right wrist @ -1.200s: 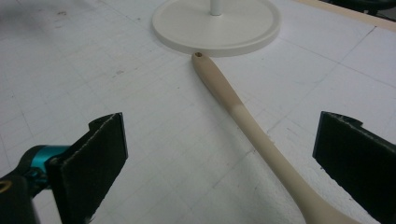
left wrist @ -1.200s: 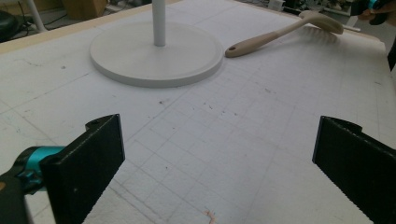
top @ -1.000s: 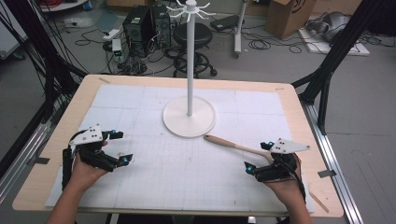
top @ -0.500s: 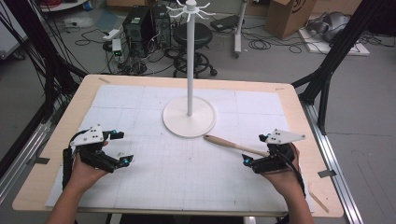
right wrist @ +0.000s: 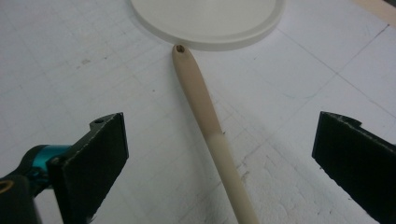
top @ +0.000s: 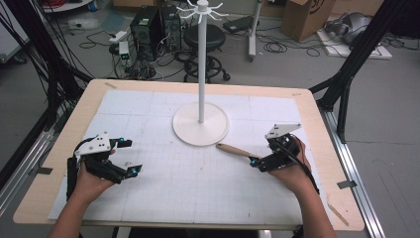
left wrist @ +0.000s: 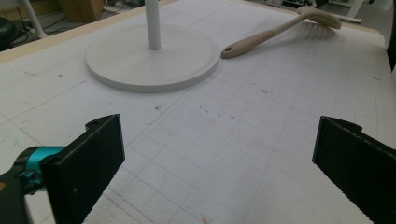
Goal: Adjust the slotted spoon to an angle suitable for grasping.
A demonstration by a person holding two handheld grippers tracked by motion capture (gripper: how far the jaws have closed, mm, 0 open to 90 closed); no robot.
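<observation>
My right gripper straddles the brush handle; my left waits open.

My left gripper (top: 120, 157) rests at about 8 o'clock on the desk (top: 317, 124), jaws wide apart and empty, well apart from everything. At the centre stands the white stand (top: 200, 123), its round base flat on the grid mat. The wooden brush (left wrist: 280, 29) lies flat just beside that base at about 4 o'clock, its holed handle tip nearly touching the rim and its long axis running from there out towards 4 o'clock, bristle head farthest from the stand. My right gripper (right wrist: 219, 158) is by far the nearer: its jaws stand open on either side of the handle, which runs up between them towards 12 o'clock, not yet pinched.
</observation>
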